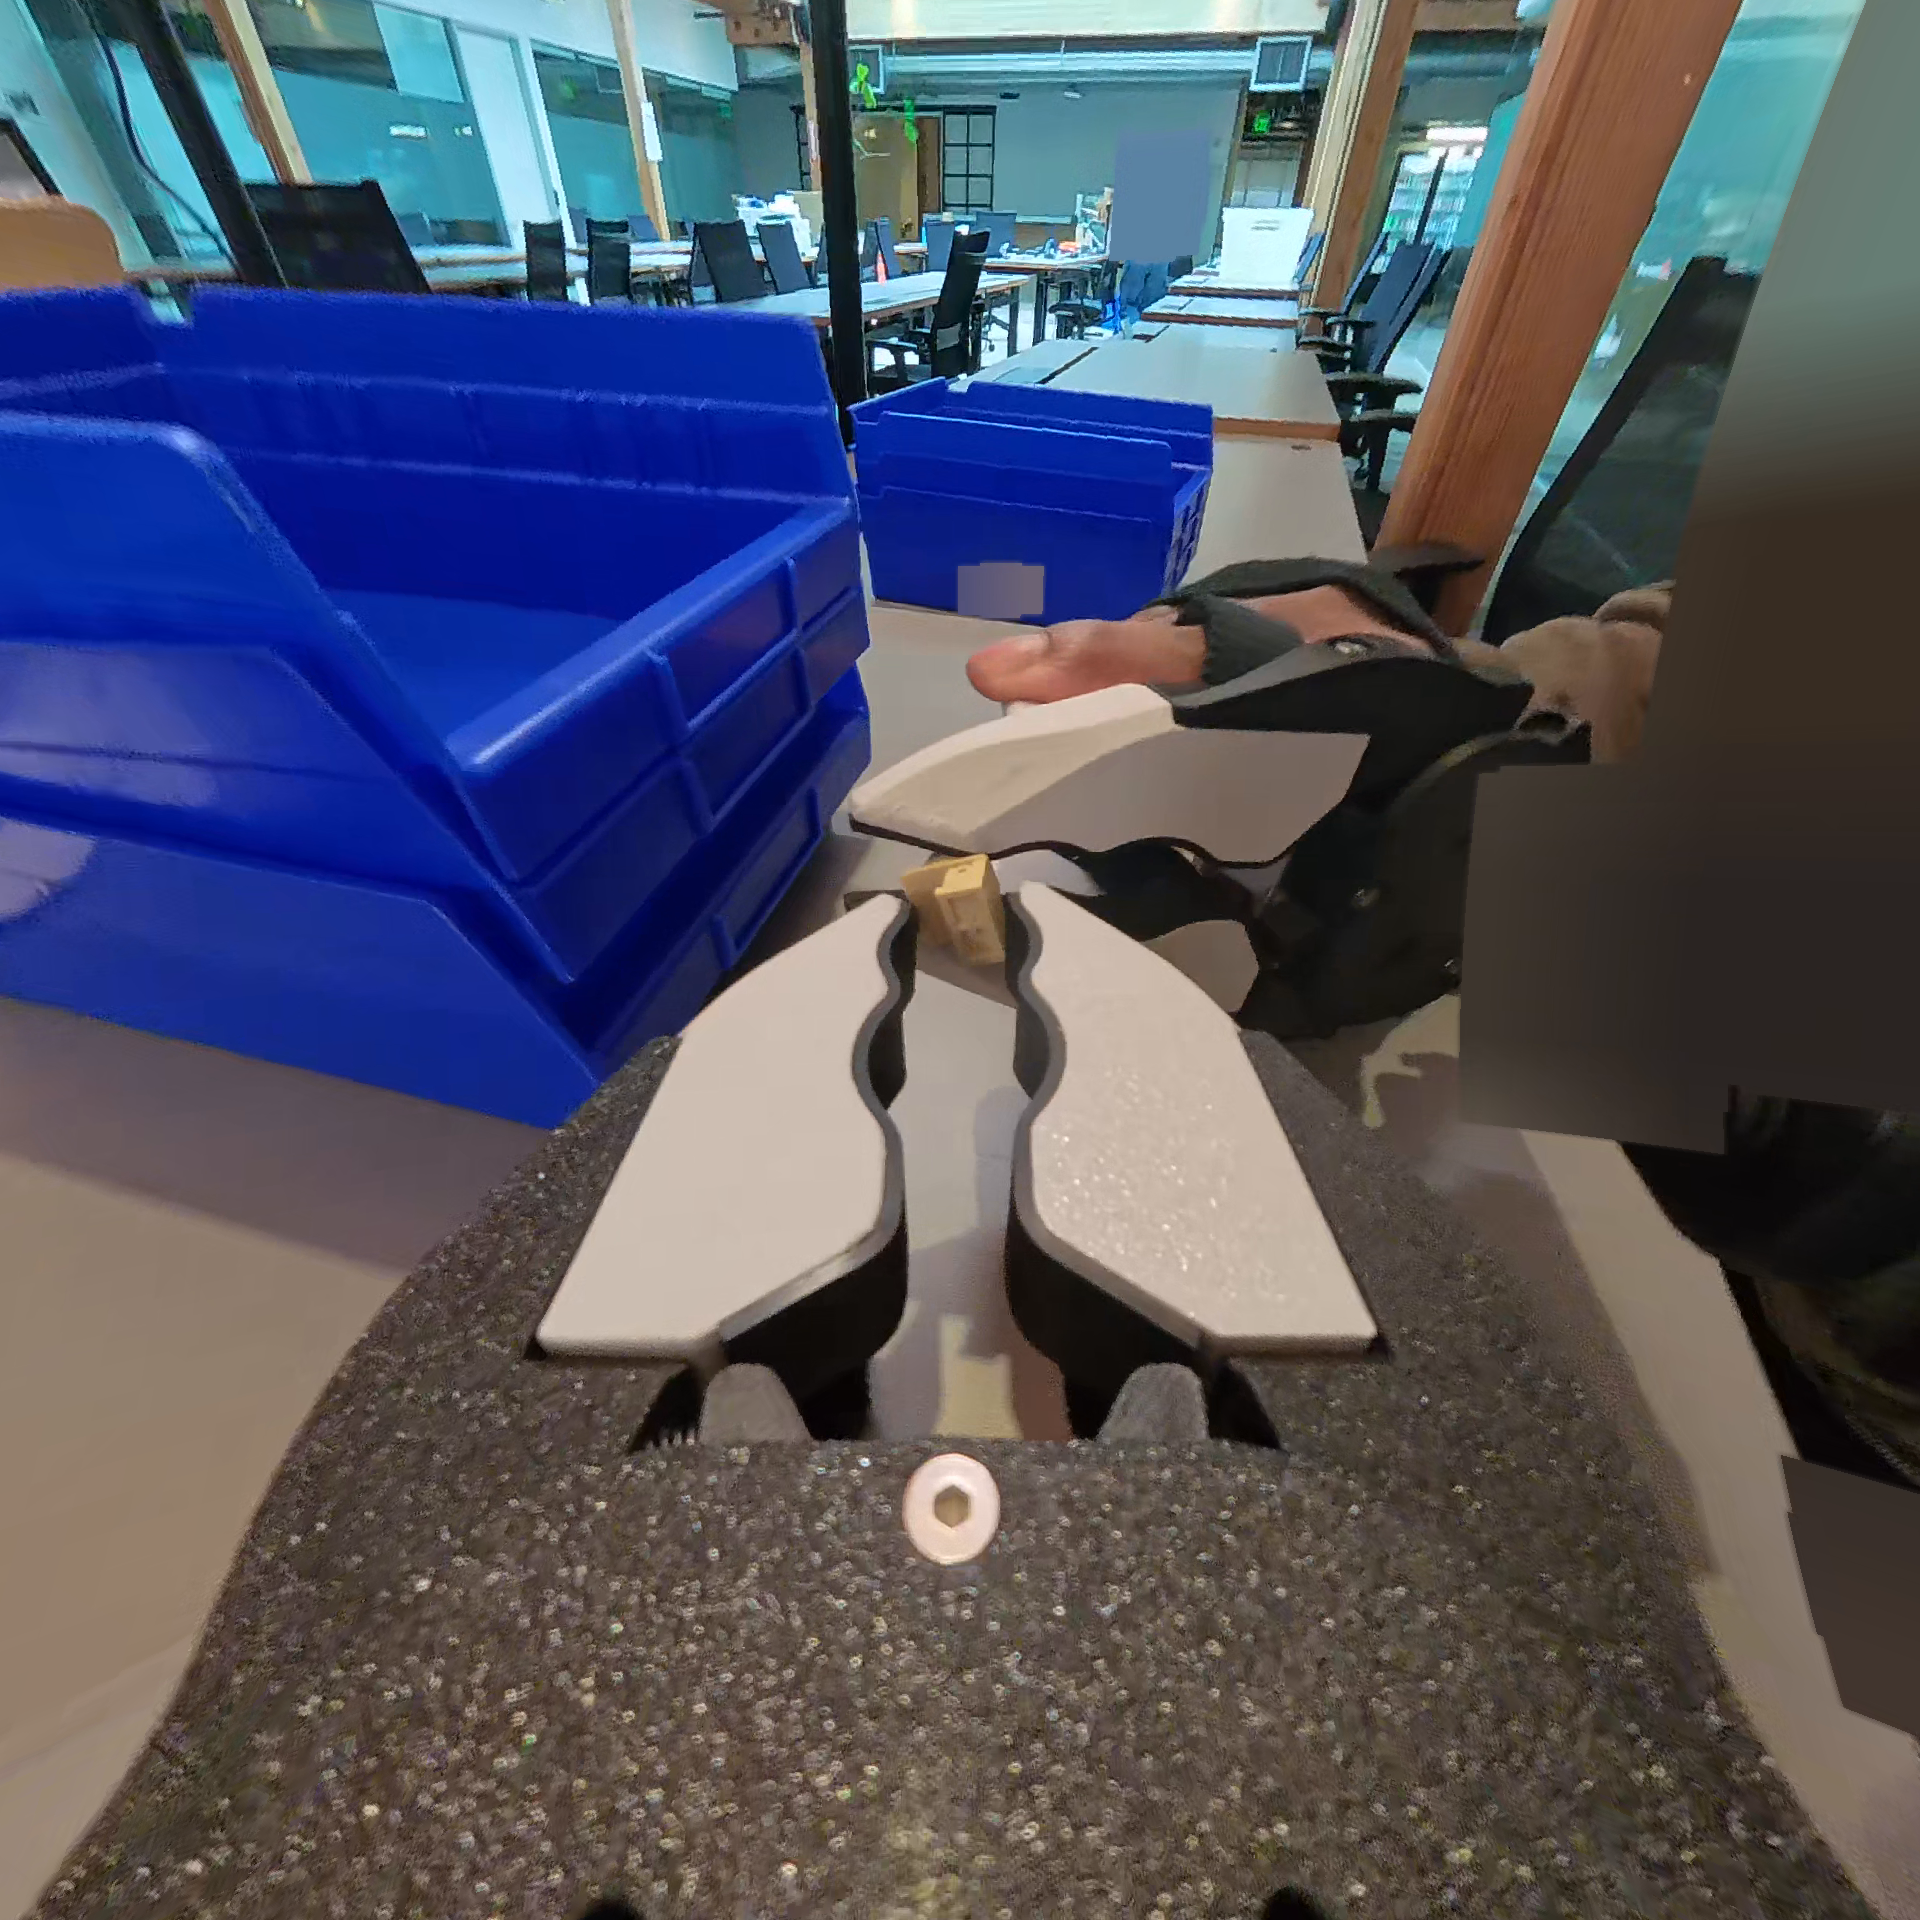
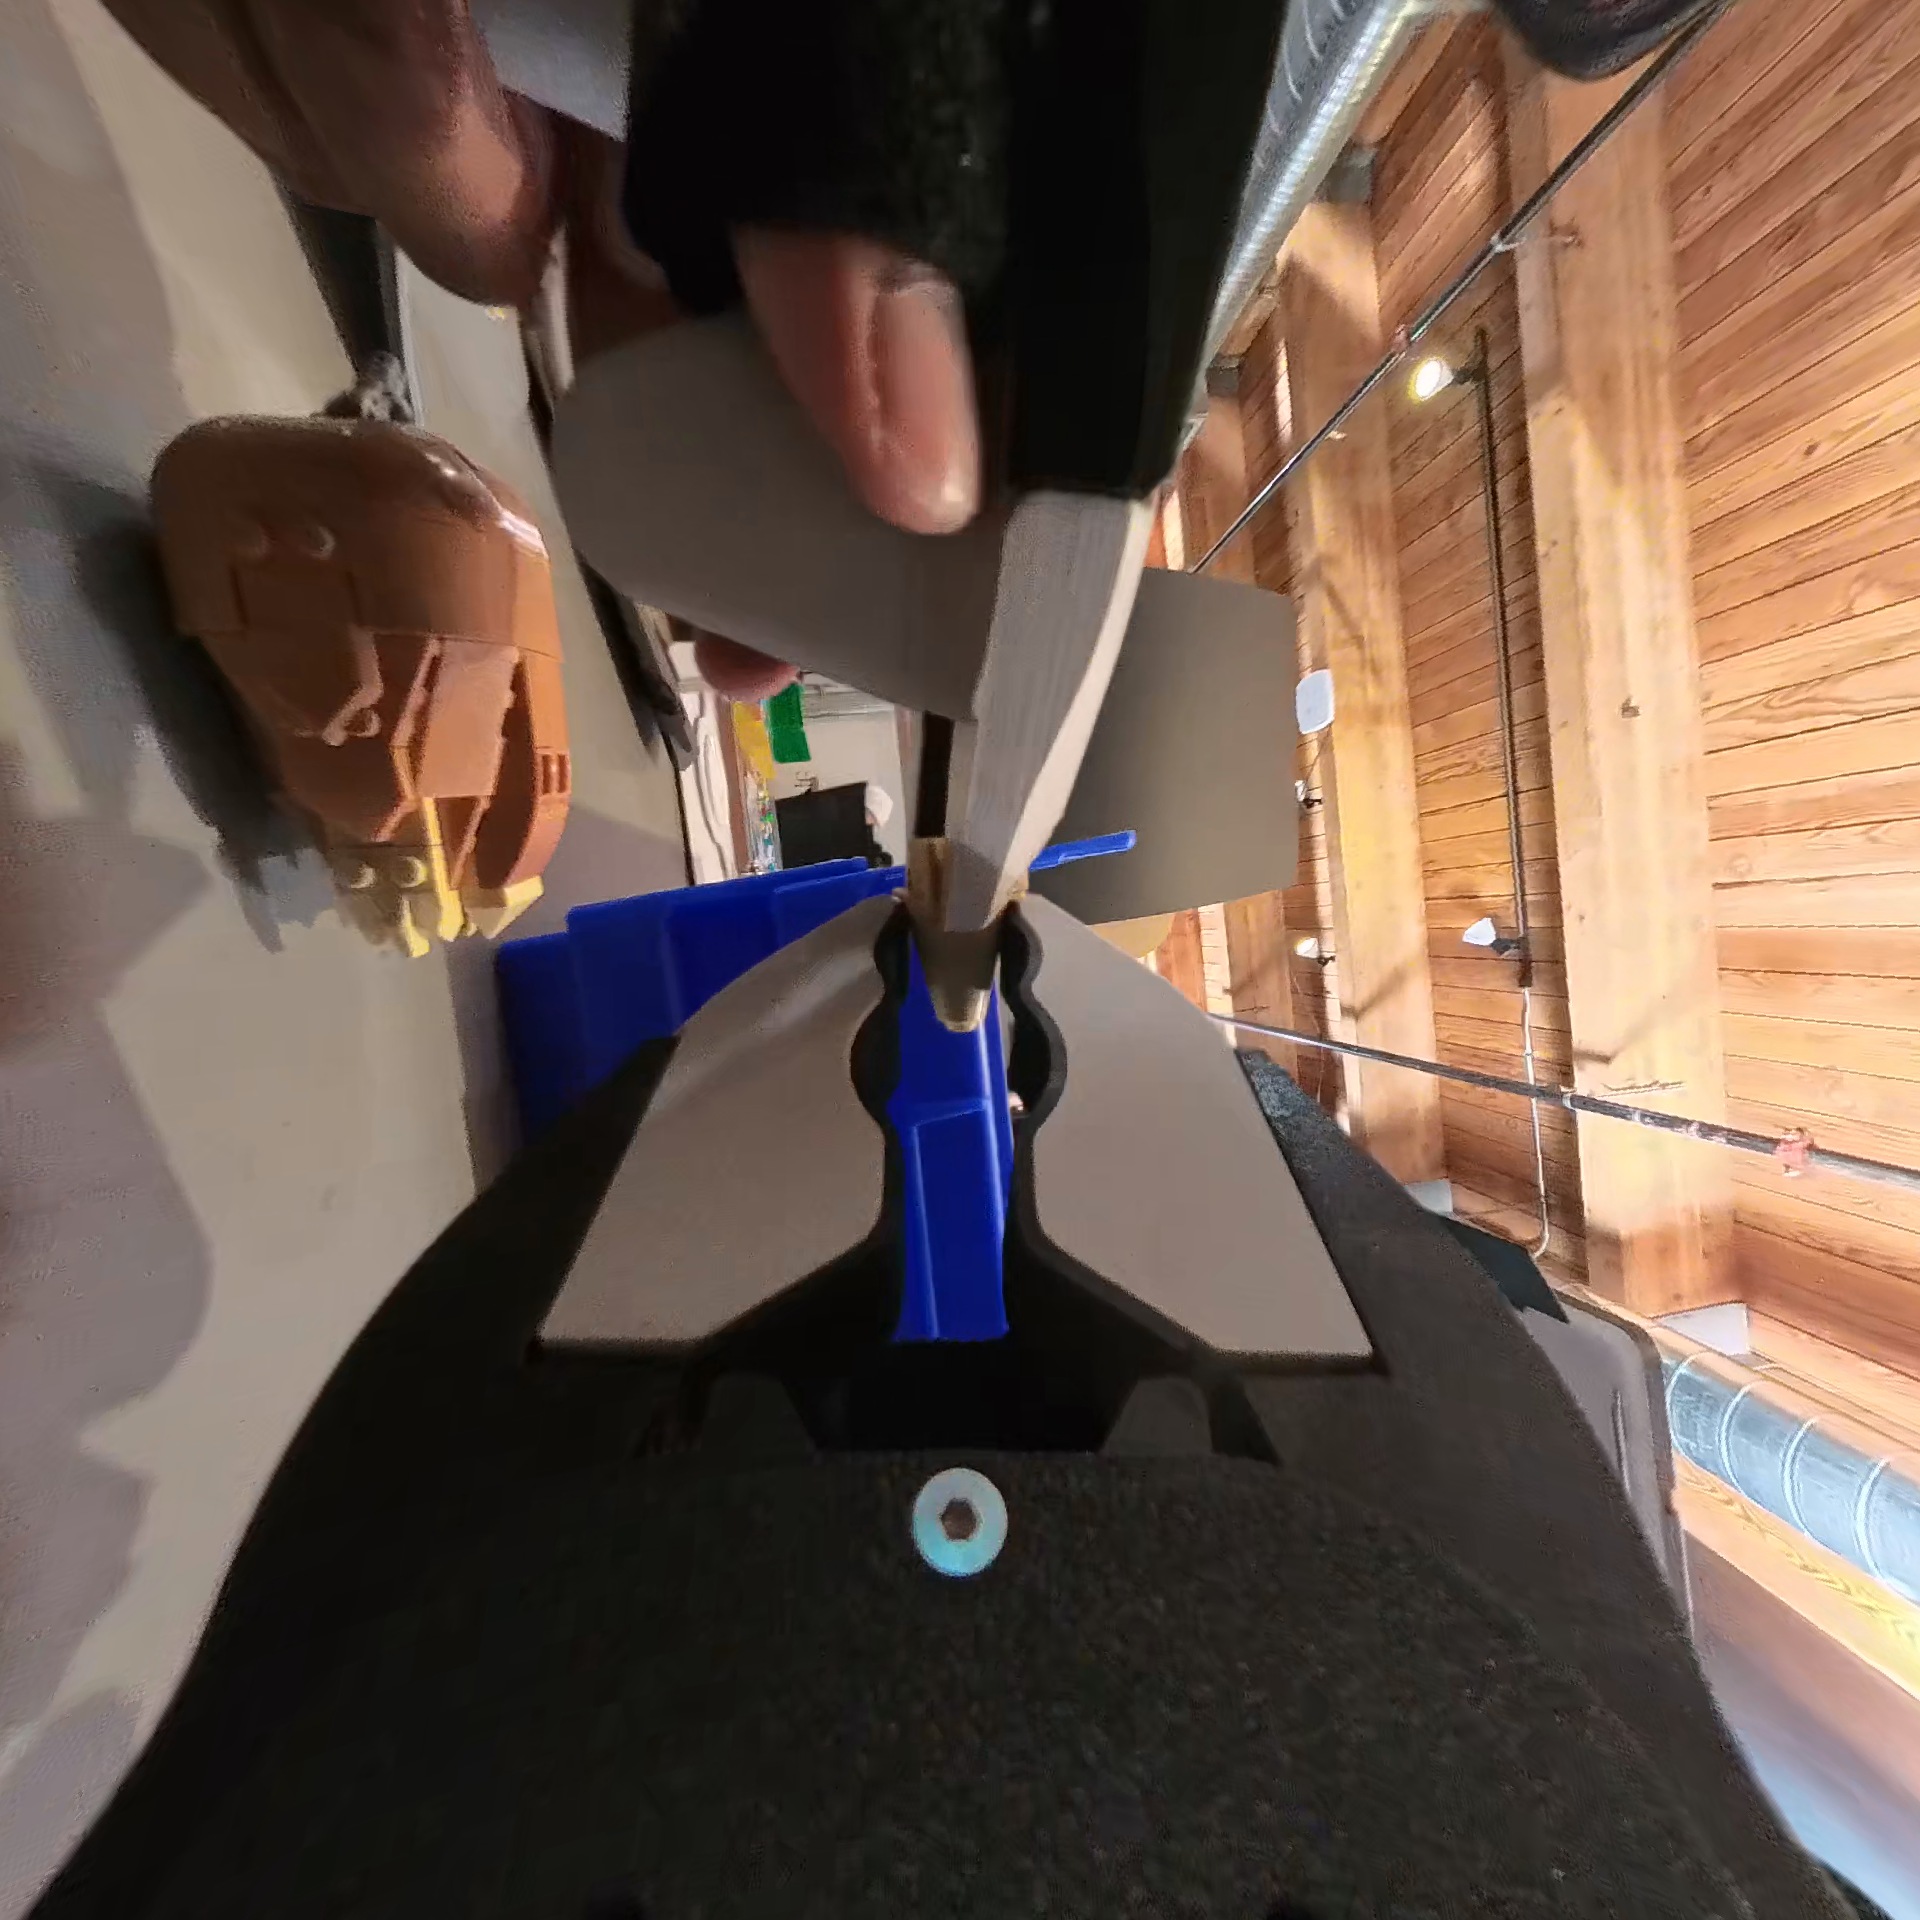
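Small tan brick piece (image 1: 951,920) pinched at the tips of the left gripper (image 1: 961,912), fingers closed on it, and caught from the side by the right gripper (image 2: 951,925), its fingers likewise narrowed onto the same piece over the bench (image 1: 208,1195). Stacked blue bins (image 1: 416,675) close on the left and another blue bin (image 1: 1029,488) farther back. Brown brick model (image 2: 364,665) lying apart on the bench; gloved hand (image 1: 1091,655) riding on the right gripper, crowding the tips.
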Demonstrator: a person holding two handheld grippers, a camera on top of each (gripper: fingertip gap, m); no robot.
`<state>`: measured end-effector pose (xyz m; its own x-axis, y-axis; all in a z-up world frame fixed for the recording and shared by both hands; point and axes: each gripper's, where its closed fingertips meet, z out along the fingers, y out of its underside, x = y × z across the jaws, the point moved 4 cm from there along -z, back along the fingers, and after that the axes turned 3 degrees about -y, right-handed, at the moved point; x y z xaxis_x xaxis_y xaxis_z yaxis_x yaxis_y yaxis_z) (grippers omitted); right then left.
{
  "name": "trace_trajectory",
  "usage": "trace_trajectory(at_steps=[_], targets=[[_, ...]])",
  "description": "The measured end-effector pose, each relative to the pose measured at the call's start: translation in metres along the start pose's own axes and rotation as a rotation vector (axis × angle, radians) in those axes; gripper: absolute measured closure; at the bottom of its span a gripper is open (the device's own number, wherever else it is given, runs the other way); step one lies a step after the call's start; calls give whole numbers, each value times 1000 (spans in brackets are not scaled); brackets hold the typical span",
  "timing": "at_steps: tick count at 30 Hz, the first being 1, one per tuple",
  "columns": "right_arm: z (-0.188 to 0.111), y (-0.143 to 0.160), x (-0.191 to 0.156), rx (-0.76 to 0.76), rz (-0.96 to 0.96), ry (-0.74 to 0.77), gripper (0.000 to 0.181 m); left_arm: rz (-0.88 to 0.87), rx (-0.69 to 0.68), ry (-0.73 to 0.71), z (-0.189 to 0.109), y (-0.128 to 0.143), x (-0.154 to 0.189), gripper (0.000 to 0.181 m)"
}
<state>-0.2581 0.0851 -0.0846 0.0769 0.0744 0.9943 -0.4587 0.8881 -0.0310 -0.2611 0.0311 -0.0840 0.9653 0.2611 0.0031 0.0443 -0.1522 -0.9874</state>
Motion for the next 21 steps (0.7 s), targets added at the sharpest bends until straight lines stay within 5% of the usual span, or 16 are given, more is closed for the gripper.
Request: trace_trajectory(at_steps=[8, 21], targets=[[-8, -4, 10, 87, 128, -17, 166, 273, 38, -18, -8, -8, 11, 171], [-14, -8, 19, 165, 200, -16, 166, -19, 132, 205, -13, -12, 12, 173]])
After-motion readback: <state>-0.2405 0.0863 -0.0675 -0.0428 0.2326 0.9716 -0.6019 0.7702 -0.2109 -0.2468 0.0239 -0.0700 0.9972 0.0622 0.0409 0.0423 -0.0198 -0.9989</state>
